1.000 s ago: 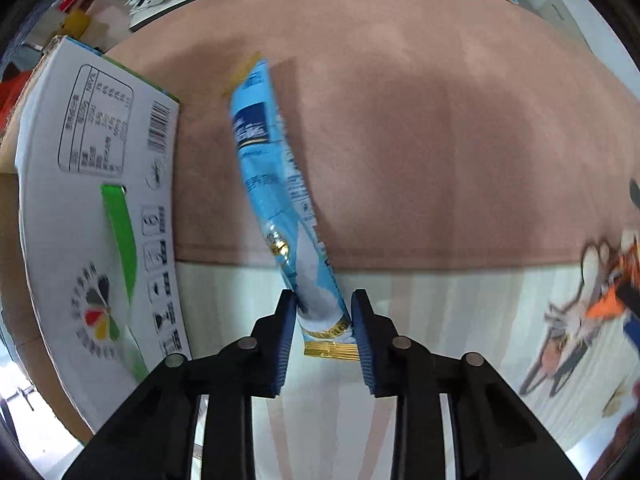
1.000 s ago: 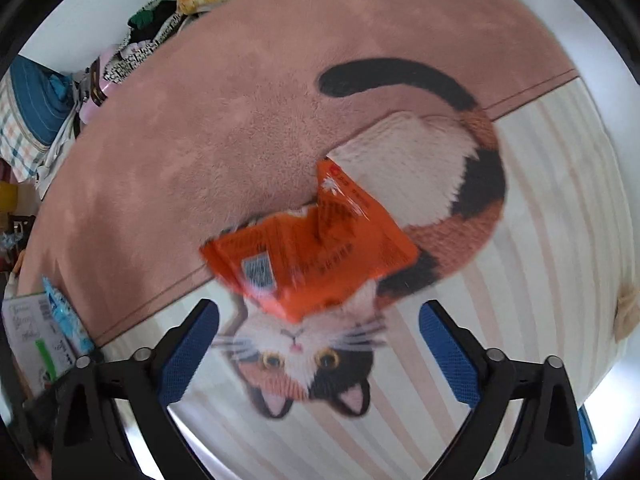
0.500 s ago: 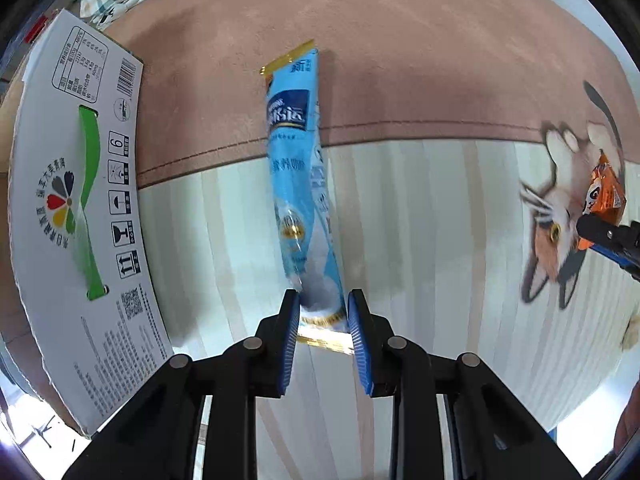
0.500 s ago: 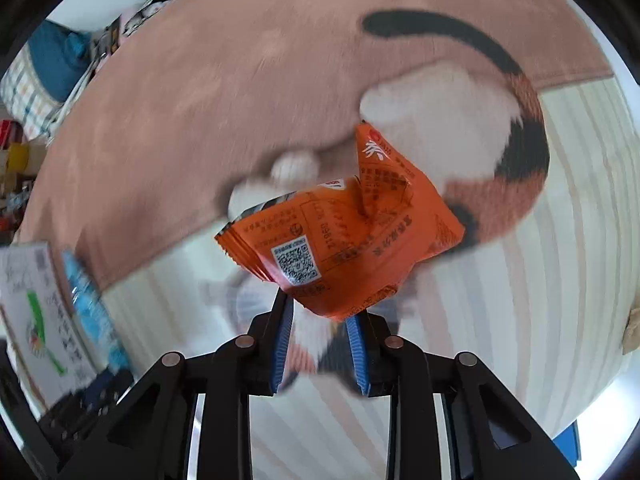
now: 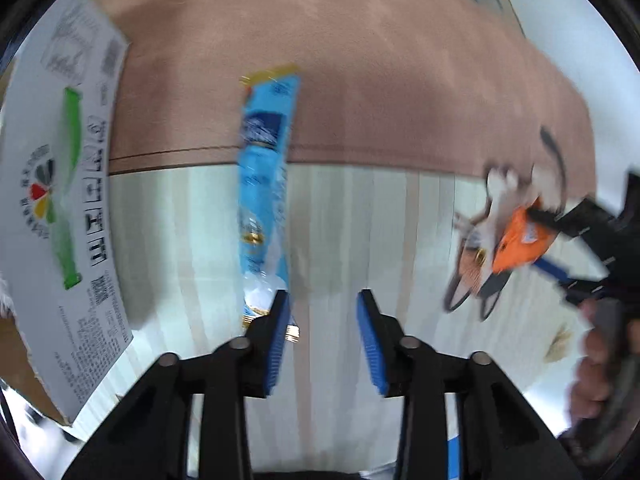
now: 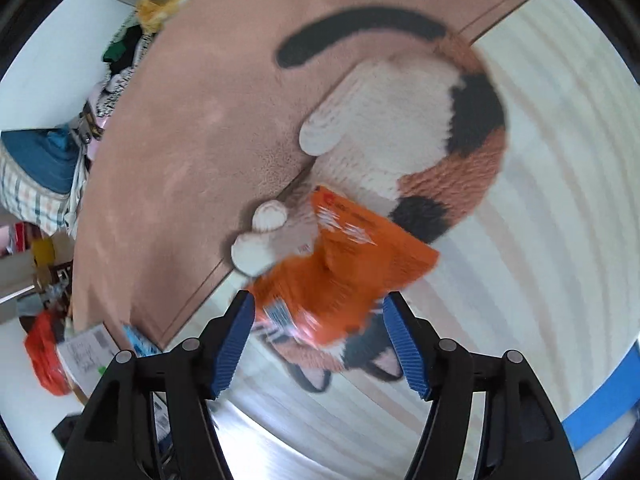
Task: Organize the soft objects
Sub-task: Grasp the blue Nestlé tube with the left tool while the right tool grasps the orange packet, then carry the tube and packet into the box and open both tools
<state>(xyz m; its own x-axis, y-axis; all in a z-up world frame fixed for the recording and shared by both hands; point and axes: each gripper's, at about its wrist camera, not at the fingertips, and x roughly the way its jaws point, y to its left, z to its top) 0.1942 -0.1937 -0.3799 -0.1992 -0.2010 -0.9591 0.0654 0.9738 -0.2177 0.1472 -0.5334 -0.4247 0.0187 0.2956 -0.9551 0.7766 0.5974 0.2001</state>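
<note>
A long blue snack pouch (image 5: 262,184) lies on the striped mat, its near end just beside the left finger of my left gripper (image 5: 323,312), which is open and holds nothing. An orange snack packet (image 6: 344,276) lies on the cat picture between the spread pads of my right gripper (image 6: 318,320), which is open around it. The orange packet (image 5: 520,240) and the right gripper show at the right of the left wrist view. The blue pouch (image 6: 138,340) shows small at the lower left of the right wrist view.
A white cardboard box flap (image 5: 60,200) with green print lies left of the blue pouch. The mat has a pink plush band (image 5: 340,80) and a calico cat picture (image 6: 420,140). Clutter and clothes (image 6: 36,168) sit beyond the mat's far edge.
Both grippers were shut half a second ago and have opened. The blue pouch and the orange packet have dropped onto the mat.
</note>
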